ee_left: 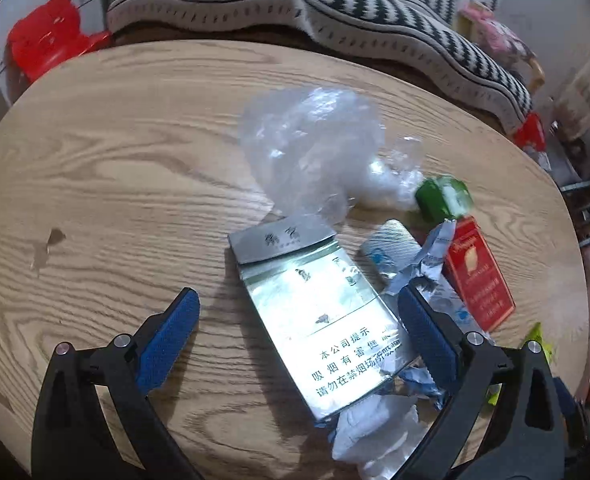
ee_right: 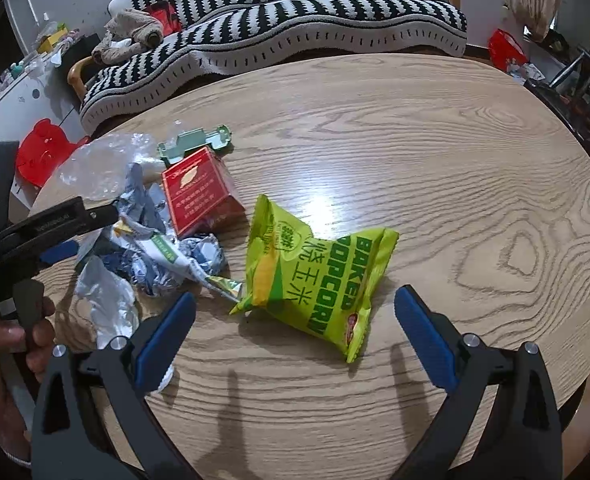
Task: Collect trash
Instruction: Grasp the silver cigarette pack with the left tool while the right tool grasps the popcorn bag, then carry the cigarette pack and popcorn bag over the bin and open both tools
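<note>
My left gripper (ee_left: pixel 297 312) has jaws wide around a silver cigarette pack (ee_left: pixel 315 320); my right gripper (ee_right: pixel 295 314), jaws wide, frames a green popcorn bag (ee_right: pixel 315 272). Beyond, a red box (ee_right: pixel 201 192) lies on the surface (ee_right: pixel 435 168).

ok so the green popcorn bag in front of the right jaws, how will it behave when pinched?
The popcorn bag looks puffed, so probably light for its size and squashy, not stiff. Its glossy film may slip between the pads. It lies flat on the table, so it is unlikely to roll; a pinch at the crimped end seam may hold better.
</note>
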Demonstrator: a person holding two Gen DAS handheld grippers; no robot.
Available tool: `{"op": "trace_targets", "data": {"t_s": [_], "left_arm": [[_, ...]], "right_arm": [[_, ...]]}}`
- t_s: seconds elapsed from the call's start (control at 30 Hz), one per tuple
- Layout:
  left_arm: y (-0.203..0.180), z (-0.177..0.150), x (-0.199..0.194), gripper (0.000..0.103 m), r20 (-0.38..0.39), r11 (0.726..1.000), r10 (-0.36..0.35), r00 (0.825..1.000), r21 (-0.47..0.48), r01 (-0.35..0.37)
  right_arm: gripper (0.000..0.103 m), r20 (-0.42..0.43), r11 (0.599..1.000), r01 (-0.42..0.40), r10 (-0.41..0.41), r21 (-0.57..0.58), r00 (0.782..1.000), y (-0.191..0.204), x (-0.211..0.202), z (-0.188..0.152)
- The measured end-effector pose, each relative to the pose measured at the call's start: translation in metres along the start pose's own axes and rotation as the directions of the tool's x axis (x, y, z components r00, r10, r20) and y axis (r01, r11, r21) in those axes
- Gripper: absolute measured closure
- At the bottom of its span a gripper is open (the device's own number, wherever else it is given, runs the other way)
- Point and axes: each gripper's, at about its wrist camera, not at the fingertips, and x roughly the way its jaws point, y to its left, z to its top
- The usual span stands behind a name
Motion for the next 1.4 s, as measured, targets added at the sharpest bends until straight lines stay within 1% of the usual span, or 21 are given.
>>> {"op": "trace_targets", "data": {"t_s": [0.07, 0.17, 0.23, 0.27, 0.3, 0.33, 0.37, 0.47, 0.5, 0.53, 0.67, 0.83, 0.93, 1.07, 1.2, 1.4], "left_arm": [[0.003, 0.0, 0.001, 0.007, -0.002, 1.0, 0.002, 1.0, -0.009, -0.002], [0.009, 0.0, 0.002, 0.007, -0.007, 0.999, -0.018, 1.0, -0.036, 0.018], [0.011, -0.001, 0.001, 0.015, -0.005, 0.999, -0.032, 0.999, -0.024, 0.032], [0.01, -0.002, 0.0, 0.027, -0.002, 0.999, -0.043, 0.999, -0.007, 0.043], [0.009, -0.002, 0.0, 0.038, -0.003, 0.999, -0.046, 0.999, 0.005, 0.046], [0.008, -0.003, -0.001, 0.038, -0.004, 0.999, -0.041, 0.999, 0.019, 0.041], [0.007, -0.005, -0.002, 0.039, -0.005, 0.999, -0.044, 0.999, 0.028, 0.044], [0.011, -0.009, -0.011, 0.042, -0.009, 0.997, -0.065, 0.998, 0.041, 0.065], [0.012, -0.008, -0.016, 0.047, 0.002, 0.997, -0.067, 0.998, 0.046, 0.067], [0.014, -0.008, -0.022, 0.048, 0.014, 0.997, -0.064, 0.998, 0.051, 0.063], [0.027, -0.011, -0.037, 0.049, 0.037, 0.996, -0.072, 0.997, 0.049, 0.07], [0.03, -0.013, -0.048, 0.049, 0.049, 0.994, -0.09, 0.995, 0.061, 0.087], [0.03, -0.016, -0.058, 0.049, 0.07, 0.994, -0.086, 0.994, 0.075, 0.08], [0.025, -0.021, -0.07, 0.049, 0.095, 0.992, -0.082, 0.992, 0.101, 0.073], [0.018, -0.024, -0.074, 0.049, 0.103, 0.989, -0.088, 0.991, 0.125, 0.075], [-0.005, -0.033, -0.081, 0.049, 0.11, 0.979, -0.112, 0.988, 0.185, 0.09]], "right_arm": [[0.007, -0.006, 1.0, 0.0, 0.0, 0.013, 1.0, -0.002, 0.004, 0.002], [0.007, -0.007, 0.999, 0.0, 0.0, 0.04, 1.0, -0.005, 0.012, 0.004], [0.009, -0.016, 0.998, -0.001, 0.002, 0.061, 1.0, -0.008, 0.018, 0.005], [0.014, -0.022, 0.998, -0.008, 0.009, 0.068, 1.0, -0.009, 0.02, 0.004], [0.02, -0.033, 0.997, -0.018, 0.021, 0.08, 0.999, -0.01, 0.024, 0.004], [0.033, -0.043, 0.996, -0.022, 0.026, 0.091, 0.999, -0.012, 0.026, 0.003], [0.036, -0.042, 0.994, -0.047, 0.052, 0.104, 0.998, -0.014, 0.026, 0.002], [0.04, -0.031, 0.991, -0.075, 0.079, 0.112, 0.996, -0.016, 0.02, 0.002], [0.04, -0.024, 0.991, -0.076, 0.079, 0.109, 0.997, -0.016, 0.017, 0.002], [0.041, -0.014, 0.991, -0.077, 0.079, 0.105, 0.997, -0.016, 0.013, 0.002], [0.042, 0.012, 0.992, -0.082, 0.081, 0.094, 0.997, -0.014, 0.002, 0.003], [0.042, 0.035, 0.994, -0.079, 0.077, 0.069, 0.996, -0.008, -0.006, 0.002], [0.042, 0.043, 0.995, -0.08, 0.077, 0.061, 0.996, -0.007, -0.011, 0.001], [0.042, 0.055, 0.995, -0.082, 0.079, 0.052, 0.995, -0.006, -0.017, 0.001], [0.042, 0.06, 0.995, -0.079, 0.075, 0.057, 0.995, -0.01, -0.022, 0.0], [0.042, 0.077, 0.996, -0.057, 0.052, 0.068, 0.996, -0.028, -0.036, -0.004]]}}
